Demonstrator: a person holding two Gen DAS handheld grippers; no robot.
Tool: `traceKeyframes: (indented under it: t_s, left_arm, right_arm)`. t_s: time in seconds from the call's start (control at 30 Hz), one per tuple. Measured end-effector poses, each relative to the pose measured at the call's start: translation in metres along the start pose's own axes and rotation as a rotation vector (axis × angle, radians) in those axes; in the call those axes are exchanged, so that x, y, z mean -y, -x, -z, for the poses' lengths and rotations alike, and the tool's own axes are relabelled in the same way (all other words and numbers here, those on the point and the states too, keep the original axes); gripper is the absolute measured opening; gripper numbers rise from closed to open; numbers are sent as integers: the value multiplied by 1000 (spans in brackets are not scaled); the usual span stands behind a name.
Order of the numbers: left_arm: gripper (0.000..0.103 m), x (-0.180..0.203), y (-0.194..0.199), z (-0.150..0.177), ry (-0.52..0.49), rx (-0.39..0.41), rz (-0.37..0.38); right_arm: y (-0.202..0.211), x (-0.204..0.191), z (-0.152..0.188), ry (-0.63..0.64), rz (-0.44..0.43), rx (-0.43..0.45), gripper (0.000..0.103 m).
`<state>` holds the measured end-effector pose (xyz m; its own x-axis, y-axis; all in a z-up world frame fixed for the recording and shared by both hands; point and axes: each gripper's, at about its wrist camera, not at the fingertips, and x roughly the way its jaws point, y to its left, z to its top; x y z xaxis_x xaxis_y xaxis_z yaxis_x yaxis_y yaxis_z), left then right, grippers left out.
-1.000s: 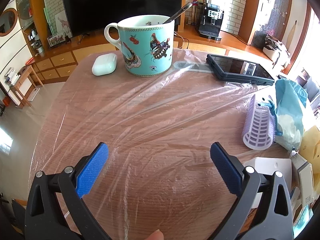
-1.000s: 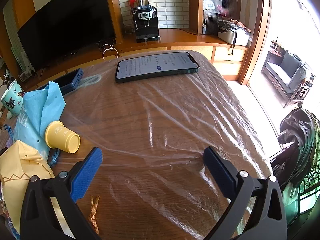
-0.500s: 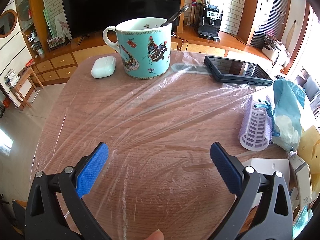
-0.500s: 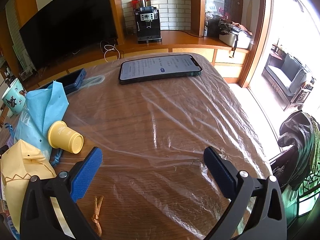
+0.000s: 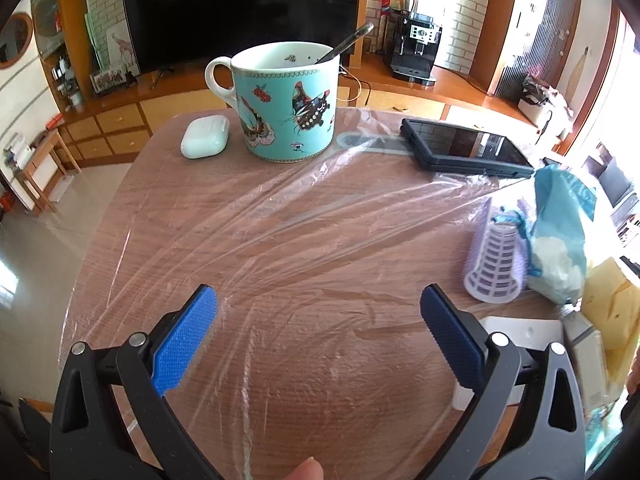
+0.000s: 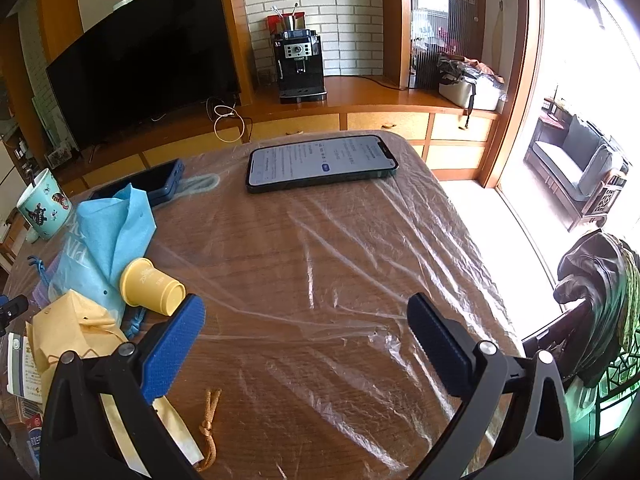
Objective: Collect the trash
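Jaws: left gripper [image 5: 318,312] spread apart, empty; right gripper [image 6: 304,320] spread apart, empty
Yellow cup [image 6: 151,287]: on its side, 10 o'clock, touching right gripper's left pad
Lilac mesh cup [image 5: 496,268]: 2 o'clock of left gripper; against blue bag [image 5: 560,232]

Wood-grain table [image 5: 168,216] under wrinkled glossy plastic film [image 5: 320,216], glazed ceramic mug [image 5: 286,120], matt yellow cup [image 6: 154,288]

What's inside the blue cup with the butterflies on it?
A metal spoon leans inside the turquoise butterfly-patterned mug, its handle poking over the rim. The white inner wall has tiny printed dots. Whether there is any drink at the bottom is hidden by the mug's wall.
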<state>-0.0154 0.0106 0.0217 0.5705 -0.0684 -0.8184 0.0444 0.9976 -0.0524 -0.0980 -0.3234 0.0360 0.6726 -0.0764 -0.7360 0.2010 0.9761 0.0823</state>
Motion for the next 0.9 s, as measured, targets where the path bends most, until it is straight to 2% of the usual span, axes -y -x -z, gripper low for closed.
traceKeyframes:
  t_s: [0.13, 0.2, 0.3, 0.4, 0.5, 0.6, 0.77, 0.9]
  left_arm:
    - [101, 2, 12, -4, 11, -3, 113]
    - [101, 13, 22, -8, -32, 13, 165]
    - [102, 41, 37, -21, -118, 42, 199]
    - [102, 76, 40, -35, -205, 34, 238]
    - [102, 110, 28, -45, -274, -11, 253]
    - [102, 137, 5, -51, -312, -93, 272]
    - [102, 161, -22, -52, -335, -187, 271]
    - [102, 174, -34, -51, -348, -226, 256]
  right_arm:
    - [22, -8, 1, 24, -55, 35, 99]
    - [36, -16, 5, 46, -115, 51, 99]
    - [50, -35, 13, 115, -160, 68, 99]
    - [56, -56, 22, 183, -203, 69, 99]
    - [51, -73, 30, 224, -230, 44, 99]
    - [41, -84, 38, 244, -242, 13, 99]
    - [24, -91, 41, 233, -271, -34, 99]
    - [16, -92, 37, 213, -292, -47, 99]
